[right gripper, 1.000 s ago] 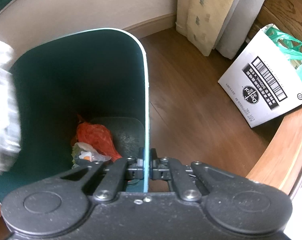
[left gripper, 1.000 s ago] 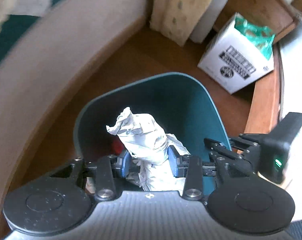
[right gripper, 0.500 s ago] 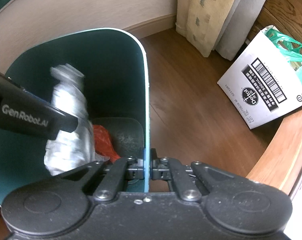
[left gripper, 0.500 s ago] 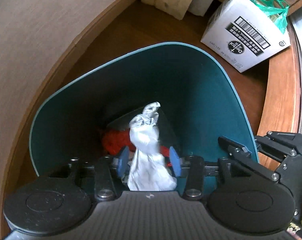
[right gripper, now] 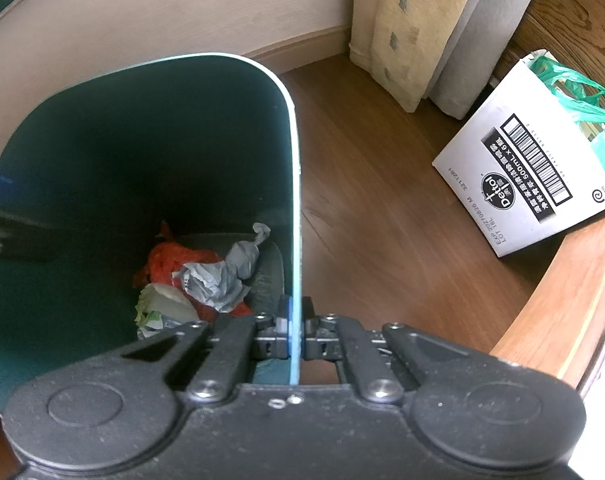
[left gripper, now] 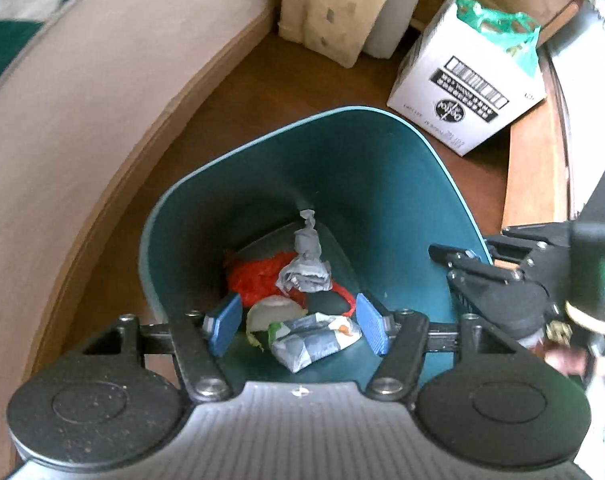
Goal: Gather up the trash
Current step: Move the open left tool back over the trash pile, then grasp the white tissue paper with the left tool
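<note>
The left tool (left gripper: 298,330) gapes wide above the teal bin (left gripper: 402,200). Crumpled grey paper (left gripper: 306,268) lies inside. The right tool (right gripper: 294,322) pinches the bin's rim.

The floor (right gripper: 382,208) is brown wood. A pale wall (right gripper: 162,12) with a low strip along its bottom curves behind. A yellowish curtain (right gripper: 414,20) with small marks hangs down to the floor, next to a grey one (right gripper: 490,40). A white box (right gripper: 530,184) with a green bag (right gripper: 582,96) inside sits near a wooden ledge (right gripper: 562,300).
</note>
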The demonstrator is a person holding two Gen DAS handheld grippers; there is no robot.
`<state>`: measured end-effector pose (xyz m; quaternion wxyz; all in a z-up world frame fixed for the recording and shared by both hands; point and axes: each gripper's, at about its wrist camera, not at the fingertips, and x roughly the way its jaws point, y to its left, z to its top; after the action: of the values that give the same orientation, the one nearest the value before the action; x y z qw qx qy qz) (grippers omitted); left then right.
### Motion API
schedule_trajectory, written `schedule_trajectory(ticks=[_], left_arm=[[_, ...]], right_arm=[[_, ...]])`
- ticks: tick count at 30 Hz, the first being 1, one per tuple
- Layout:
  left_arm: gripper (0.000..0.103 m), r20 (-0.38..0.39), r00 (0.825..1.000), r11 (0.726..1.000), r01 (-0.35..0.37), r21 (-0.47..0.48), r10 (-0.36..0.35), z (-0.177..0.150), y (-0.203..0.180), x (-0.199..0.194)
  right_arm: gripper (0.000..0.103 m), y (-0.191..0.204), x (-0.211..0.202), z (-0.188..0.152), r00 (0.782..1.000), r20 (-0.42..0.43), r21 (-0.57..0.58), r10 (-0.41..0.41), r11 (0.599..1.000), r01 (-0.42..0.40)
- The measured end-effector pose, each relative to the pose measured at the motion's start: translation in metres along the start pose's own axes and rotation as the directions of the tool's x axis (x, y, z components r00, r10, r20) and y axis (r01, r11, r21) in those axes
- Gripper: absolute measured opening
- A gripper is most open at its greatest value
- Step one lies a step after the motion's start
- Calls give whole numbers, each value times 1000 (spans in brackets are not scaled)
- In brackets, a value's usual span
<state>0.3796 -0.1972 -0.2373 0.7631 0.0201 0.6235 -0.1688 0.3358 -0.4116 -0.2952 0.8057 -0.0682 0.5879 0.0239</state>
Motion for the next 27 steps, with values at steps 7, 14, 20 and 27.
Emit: schedule_trajectory(ticks=[7, 14, 20, 27], left_arm=[[62, 25, 1000, 997, -14, -74, 16, -25, 31, -32], [62, 68, 997, 992, -28, -124, 37, -56, 66, -57], [63, 20, 999, 985, -31, -170, 35, -98, 110, -37], [68, -31, 998, 986, -63, -152, 59, -124, 137, 38]], right_arm=[[2, 2, -2, 0, 1000, 4, -9, 3, 1000, -3], [1, 11, -9, 1, 999, 19, -19, -32, 999, 32], [3, -18, -3, -5, 996, -84, 180, 18, 984, -3], [5, -59, 0, -26, 990, -132, 507, 49, 862, 25]])
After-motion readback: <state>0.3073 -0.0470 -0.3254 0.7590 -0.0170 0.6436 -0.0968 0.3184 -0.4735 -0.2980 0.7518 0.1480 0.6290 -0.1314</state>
